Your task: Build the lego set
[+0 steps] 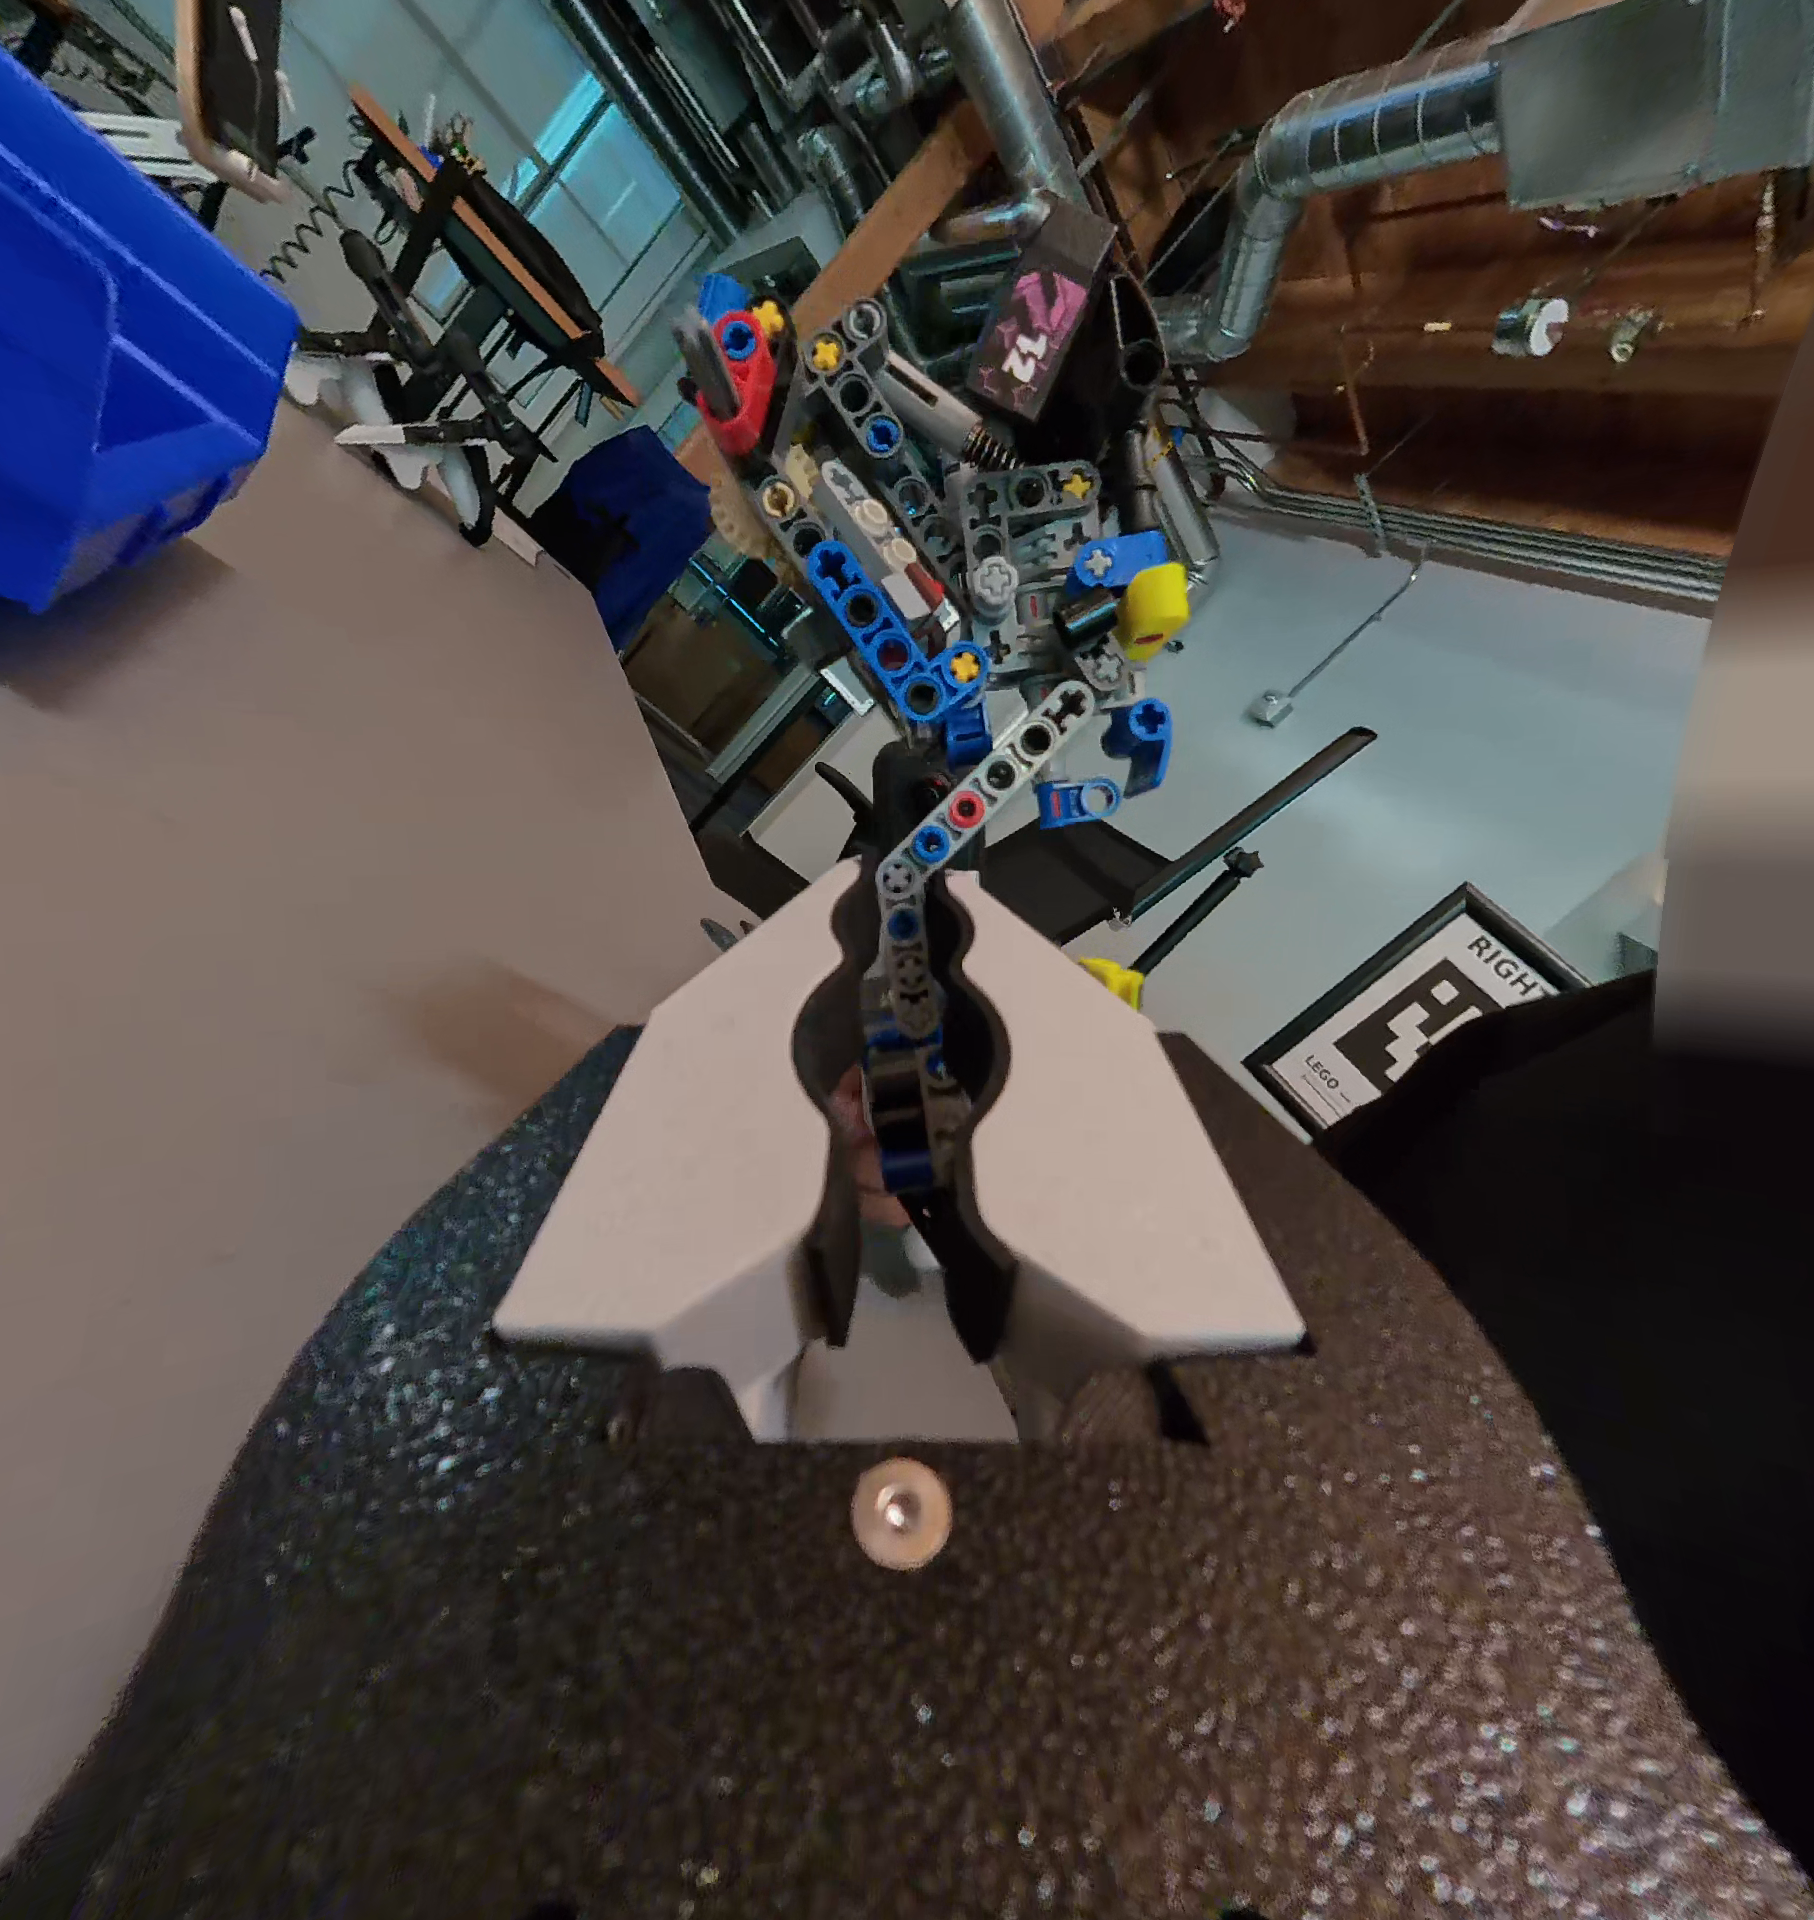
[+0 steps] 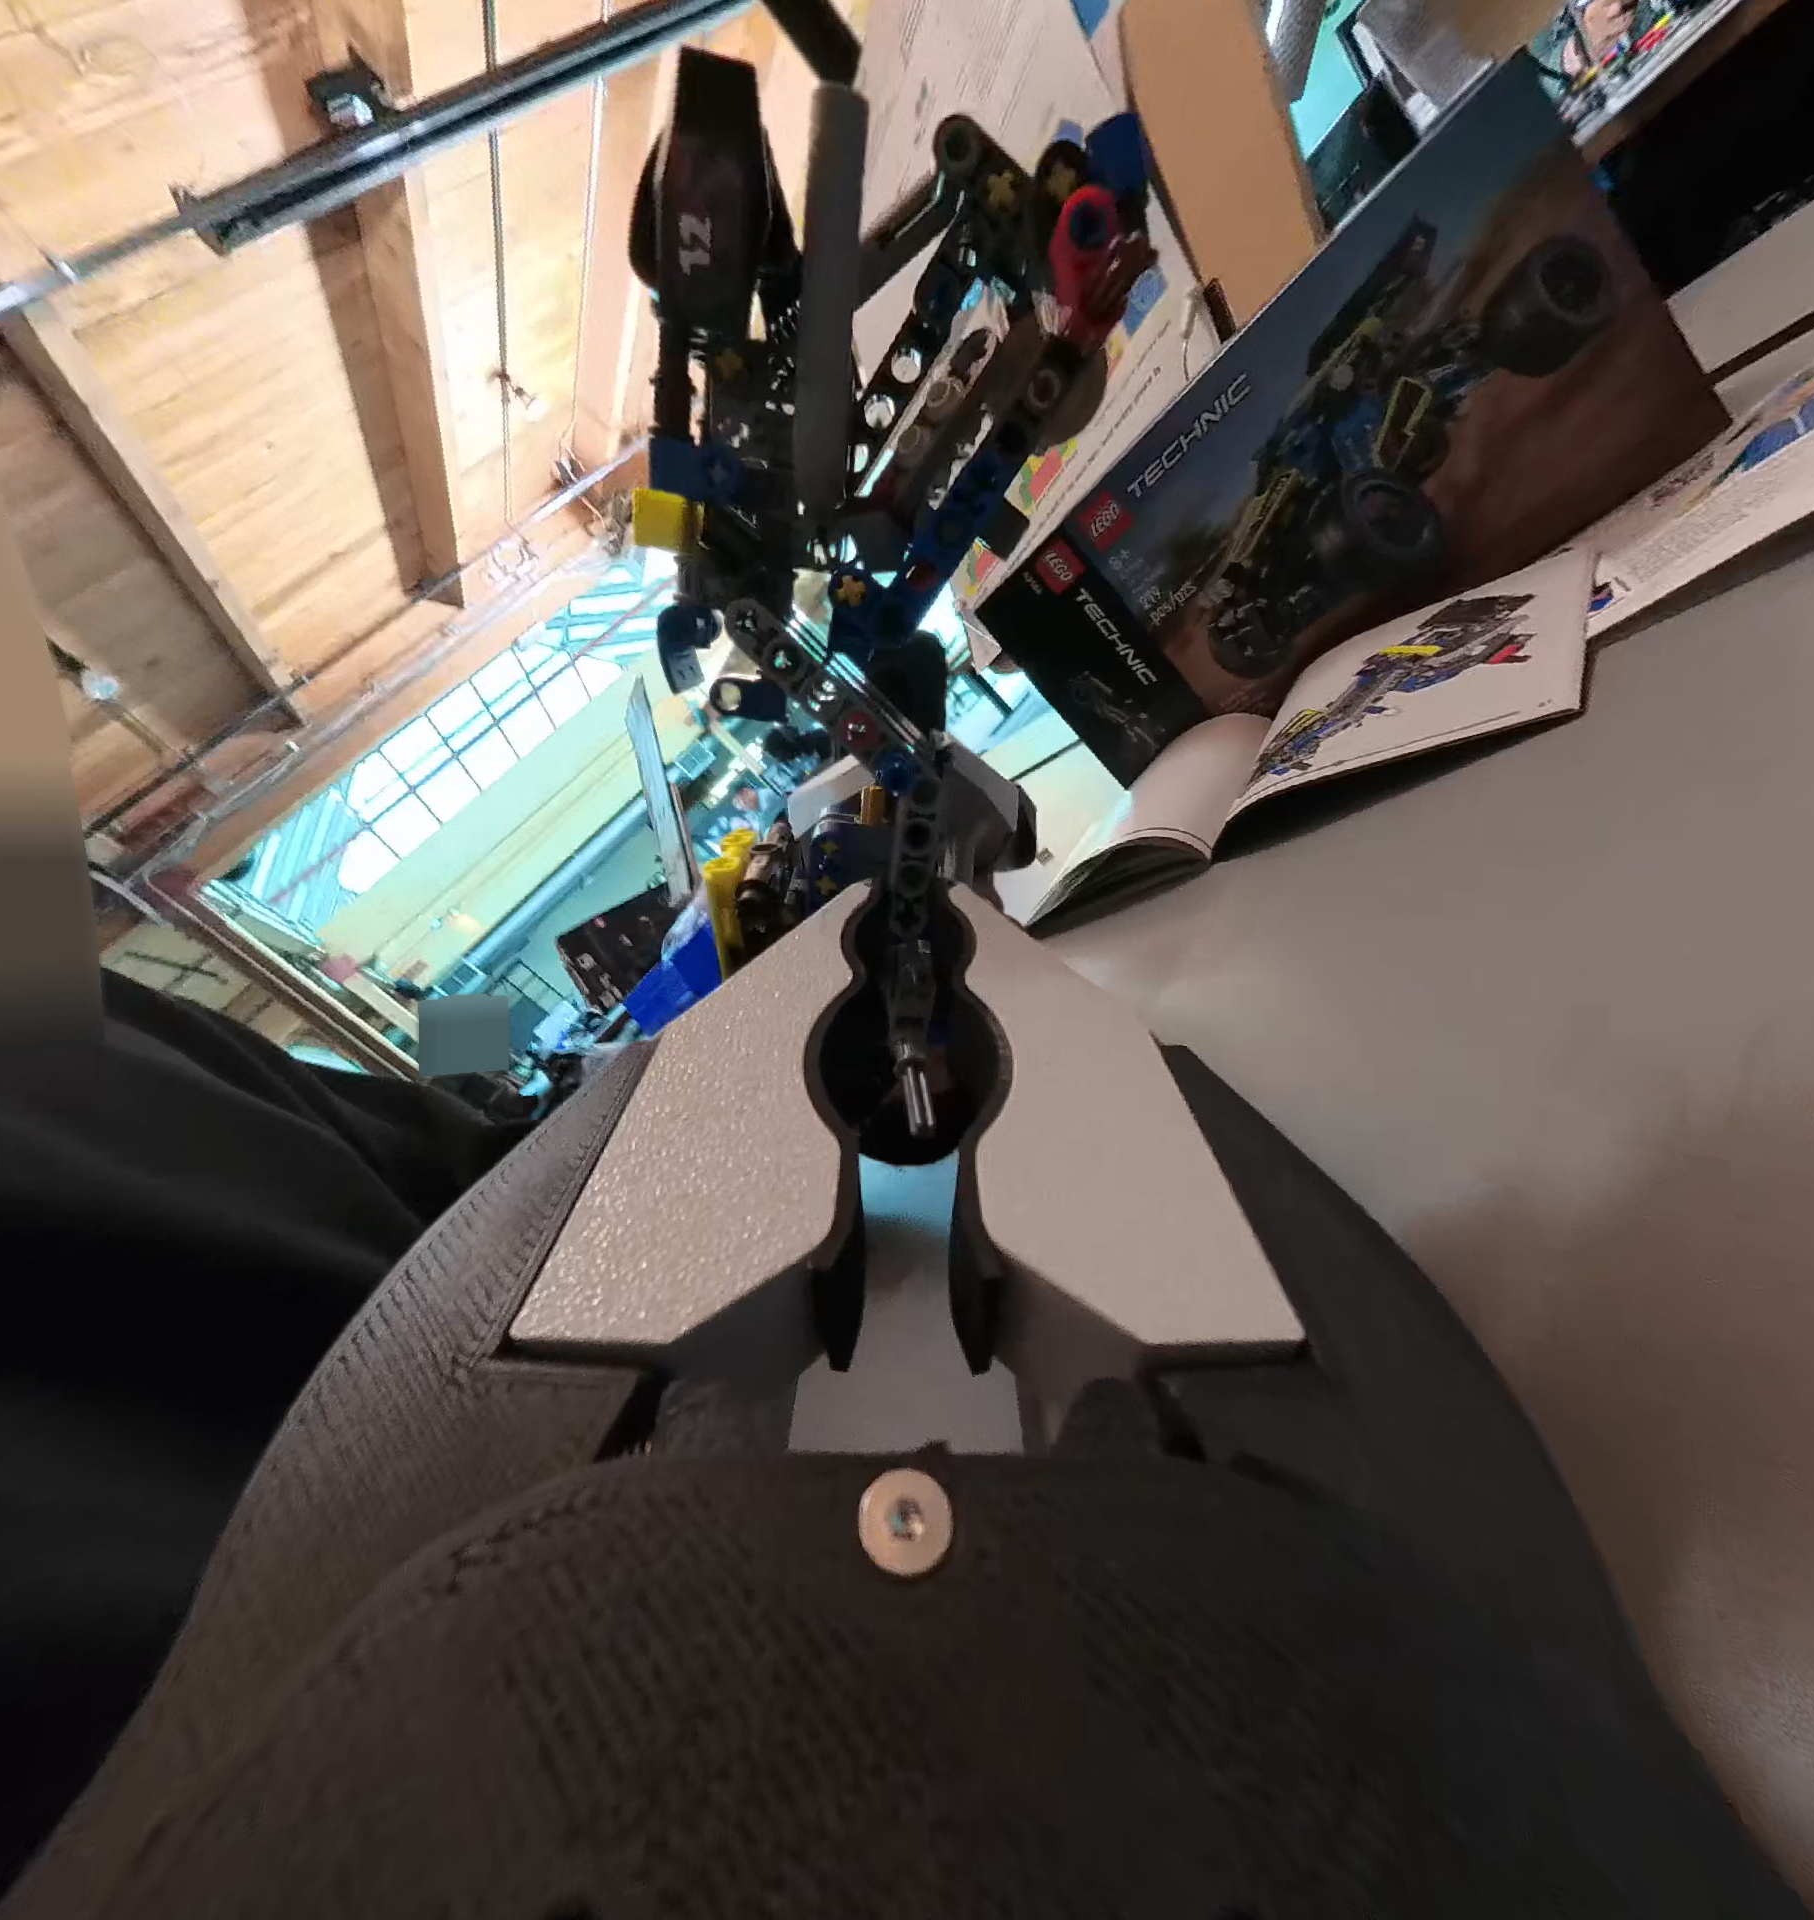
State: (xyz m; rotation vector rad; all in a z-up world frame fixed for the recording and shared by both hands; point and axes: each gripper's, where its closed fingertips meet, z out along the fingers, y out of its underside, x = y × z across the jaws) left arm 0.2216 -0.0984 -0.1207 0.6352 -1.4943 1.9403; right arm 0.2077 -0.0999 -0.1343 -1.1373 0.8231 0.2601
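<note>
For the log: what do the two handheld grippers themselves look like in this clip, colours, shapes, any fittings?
Left gripper: two pale grey angular fingers whose dark inner edges are scalloped, on a black speckled body with one silver screw. Right gripper: same grey fingers and wavy dark lining, on a black ribbed body with a silver screw. No cables show. A black sleeve lies beside it.

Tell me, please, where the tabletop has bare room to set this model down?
In the left wrist view, the grey tabletop beside the blue plastic bin is bare. In the right wrist view, it is bare nearer than the open instruction booklet; the printed cardboard box crowds the area behind.
</note>
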